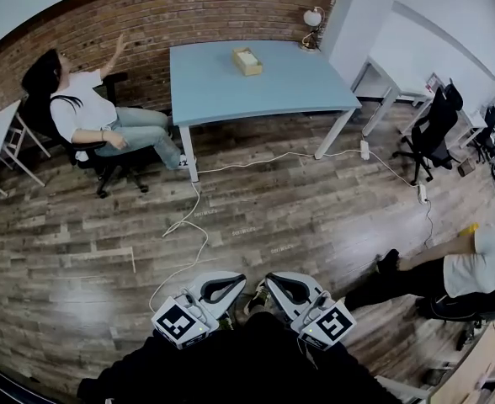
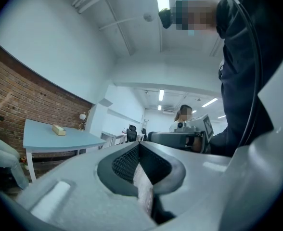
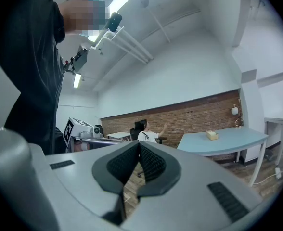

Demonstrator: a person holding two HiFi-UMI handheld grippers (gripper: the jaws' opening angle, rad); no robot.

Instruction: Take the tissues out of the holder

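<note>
- The left hand-held gripper (image 1: 227,284) sits at the near edge of the head view, low over the wooden floor (image 1: 273,217). Its marker cube is toward us.
- In the left gripper view its jaws are clenched, the ribbed pads meeting at the tips with nothing between them.
- The right hand-held gripper (image 1: 283,289) lies just beside the left one, on its right. The two are angled inward toward each other.
- In the right gripper view its jaws are likewise clenched tip to tip, and we see only floor through the gap behind the pads.
- The tissue holder (image 1: 247,61) is a small tan box. It stands on the light blue surface (image 1: 222,82) at the far side of the room, well apart from both hand-held grippers.
- The holder sits toward the far edge of the surface, near the middle of its width. Its top shows paler than its sides, and we cannot make out single tissues from here.
- A brick wall (image 1: 146,15) runs behind the surface, and a round lamp (image 1: 313,17) stands at the far right corner.
- A seated person (image 1: 87,116) is at the left of the surface with one arm raised.
- A white cable (image 1: 199,225) trails across the floor from the surface toward the near side.
- A black office chair (image 1: 433,129) stands at the right, and a second person (image 1: 466,268) is at the near right.
</note>
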